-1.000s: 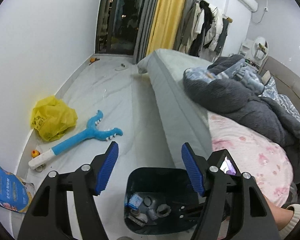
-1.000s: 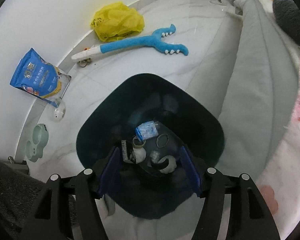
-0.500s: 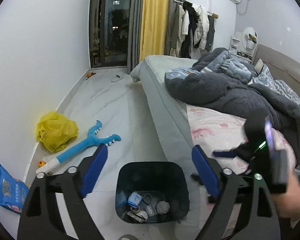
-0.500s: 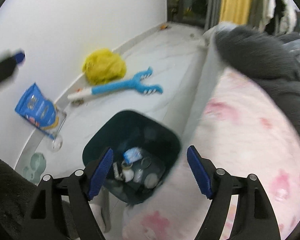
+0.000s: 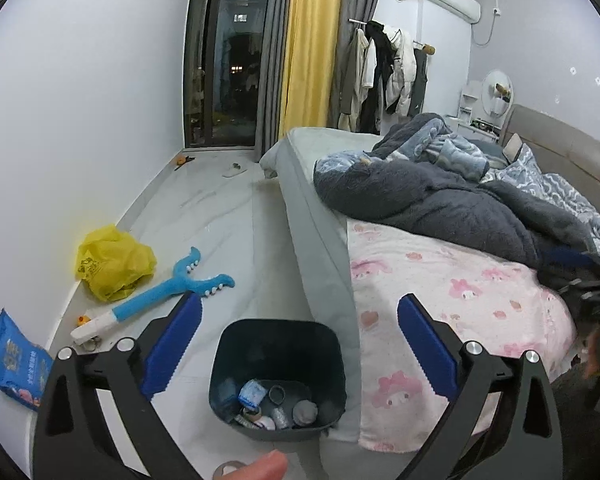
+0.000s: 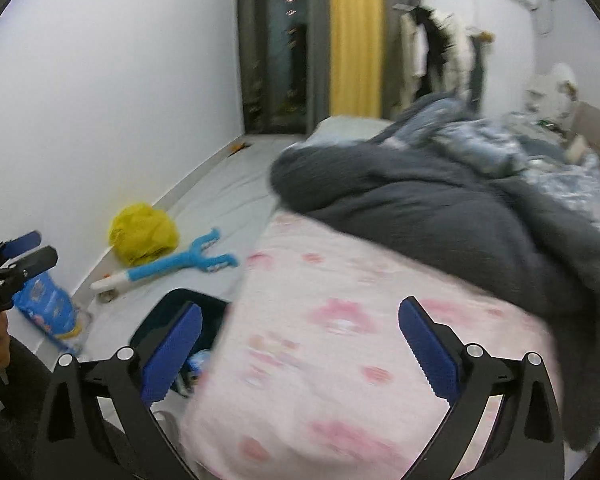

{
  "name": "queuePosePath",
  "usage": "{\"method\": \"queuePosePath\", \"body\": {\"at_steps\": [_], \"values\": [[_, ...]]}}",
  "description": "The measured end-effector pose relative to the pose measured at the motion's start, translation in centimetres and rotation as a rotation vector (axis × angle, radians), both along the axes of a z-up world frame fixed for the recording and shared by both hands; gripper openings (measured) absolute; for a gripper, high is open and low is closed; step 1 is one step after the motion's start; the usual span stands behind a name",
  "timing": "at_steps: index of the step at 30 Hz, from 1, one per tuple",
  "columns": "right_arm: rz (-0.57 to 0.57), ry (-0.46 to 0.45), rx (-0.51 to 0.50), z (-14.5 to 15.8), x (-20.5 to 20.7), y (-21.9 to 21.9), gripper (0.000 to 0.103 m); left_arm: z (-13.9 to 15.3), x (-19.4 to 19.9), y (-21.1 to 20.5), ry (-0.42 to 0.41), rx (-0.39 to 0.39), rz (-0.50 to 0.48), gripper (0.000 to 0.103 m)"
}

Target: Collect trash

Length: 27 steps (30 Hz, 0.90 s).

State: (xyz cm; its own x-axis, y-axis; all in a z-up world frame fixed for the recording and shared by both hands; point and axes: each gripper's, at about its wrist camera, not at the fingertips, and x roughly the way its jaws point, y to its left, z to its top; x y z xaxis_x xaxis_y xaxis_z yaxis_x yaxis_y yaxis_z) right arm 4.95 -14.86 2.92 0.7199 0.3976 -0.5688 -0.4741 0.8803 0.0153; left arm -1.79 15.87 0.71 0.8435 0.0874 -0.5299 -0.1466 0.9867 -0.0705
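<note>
1. The left gripper (image 5: 298, 346) hangs above the dark blue-green plastic trash bin (image 5: 278, 374), its blue-padded jaws wide apart and holding nothing.
2. The bin stands on the pale marble floor (image 5: 228, 232), touching or just beside the near corner of the bed with the pink flowered sheet (image 5: 440, 292). Small scraps lie in its bottom: a blue wrapper, rings and caps.
3. The right gripper (image 6: 300, 354) is also spread with nothing between its pads; it points over the bed, and that view is blurred, so fine detail there cannot be told.
4. Loose items likely left to collect lie left of the bin along the white wall: a crumpled yellow plastic bag (image 5: 114, 262) farther off, and a blue printed snack pouch (image 5: 14, 362) nearer, at the far left.
5. Between them lies a light-blue toy grabber with a white handle (image 5: 156, 300), its long axis running from near-left to far-right; whether it counts as trash I cannot tell.
6. Judging by position, the left gripper is nearer all of these, which lie to its left and ahead.
</note>
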Motion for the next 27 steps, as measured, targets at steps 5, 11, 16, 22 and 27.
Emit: {"method": "queuePosePath", "body": {"at_steps": [5, 11, 16, 22, 27], "values": [[-0.017, -0.034, 0.002, 1.3, -3.2, -4.6, 0.1, -0.1, -1.5, -1.8, -0.023, -0.003, -0.025, 0.1], [-0.028, -0.053, 0.071, 1.1, -6.2, -9.0, 0.1, 0.0, -2.9, -4.2, -0.055, 0.014, -0.024, 0.1], [0.033, -0.041, 0.099, 0.9, -6.4, -9.7, 0.1, -0.6, -2.7, -5.8, -0.044, 0.063, -0.032, 0.1], [0.043, -0.032, 0.118, 0.7, -6.4, -9.8, 0.1, -1.1, -2.5, -6.1, -0.029, 0.057, -0.029, 0.1], [0.045, -0.031, 0.122, 0.8, -6.5, -9.8, 0.1, -1.1, -2.4, -6.1, -0.026, 0.054, -0.029, 0.1]]}}
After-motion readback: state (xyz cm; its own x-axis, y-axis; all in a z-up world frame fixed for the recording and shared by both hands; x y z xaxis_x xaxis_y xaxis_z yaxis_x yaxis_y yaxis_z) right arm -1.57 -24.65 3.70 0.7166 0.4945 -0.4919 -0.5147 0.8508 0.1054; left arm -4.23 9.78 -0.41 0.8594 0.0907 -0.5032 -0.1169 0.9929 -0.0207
